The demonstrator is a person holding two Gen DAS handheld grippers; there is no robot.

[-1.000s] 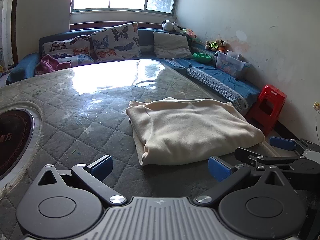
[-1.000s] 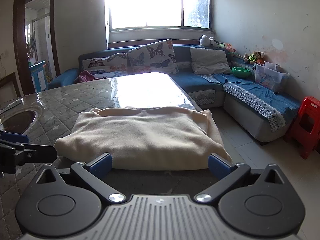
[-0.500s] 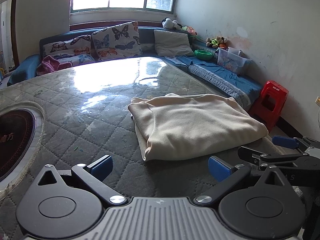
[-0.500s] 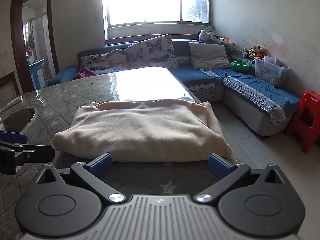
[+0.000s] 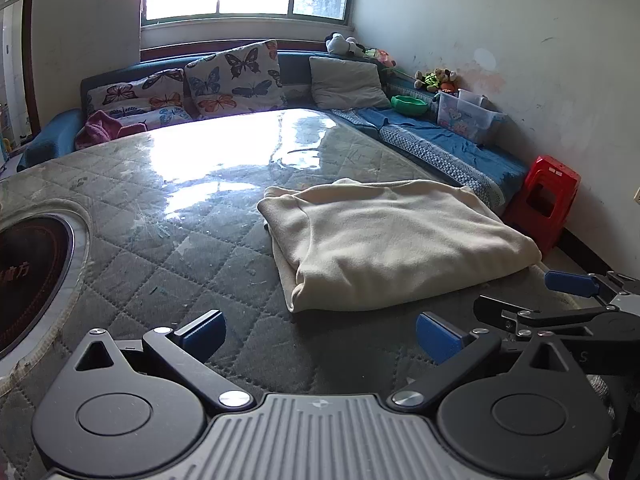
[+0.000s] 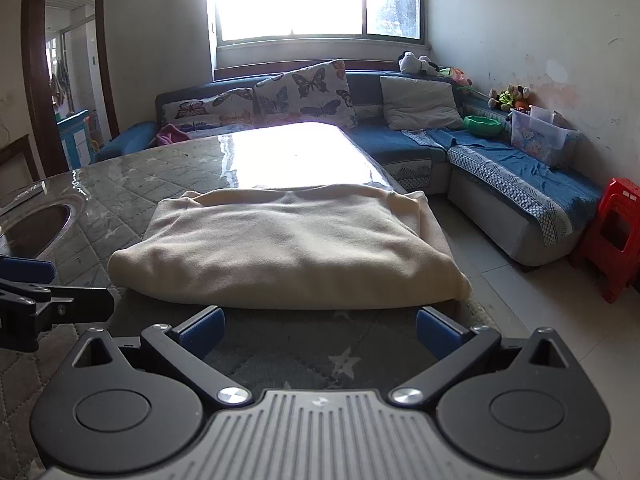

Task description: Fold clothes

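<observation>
Two grippers: both held low over the near end of a quilted grey table (image 5: pixel 168 240), neither touching the cloth.
Garment: a cream garment (image 5: pixel 392 240) lies folded into a thick rectangle on the right half of the table, its right edge close to the table's side; in the right wrist view the same garment (image 6: pixel 288 252) sits straight ahead, its rounded fold facing the camera.
Left gripper (image 5: pixel 320 330): jaws spread wide, nothing between the blue pads (image 5: pixel 204 330); it hovers just short of the garment's near left corner.
Right gripper (image 6: pixel 318 330): jaws likewise wide and empty, blue fingertips (image 6: pixel 434 334) just short of the folded edge, apart from it.
Side by side: the right gripper (image 5: pixel 572 308) shows at the right edge of the left view; the left gripper (image 6: pixel 36 284) pokes in at the left edge of the right view.
Table: a round dark inset (image 5: pixel 28 276) with a pale rim sits at its left; window glare washes the far end.
Room: a blue corner sofa (image 6: pixel 520 184) with butterfly cushions (image 6: pixel 308 92) behind, a red stool (image 6: pixel 612 236) on the floor at right.
</observation>
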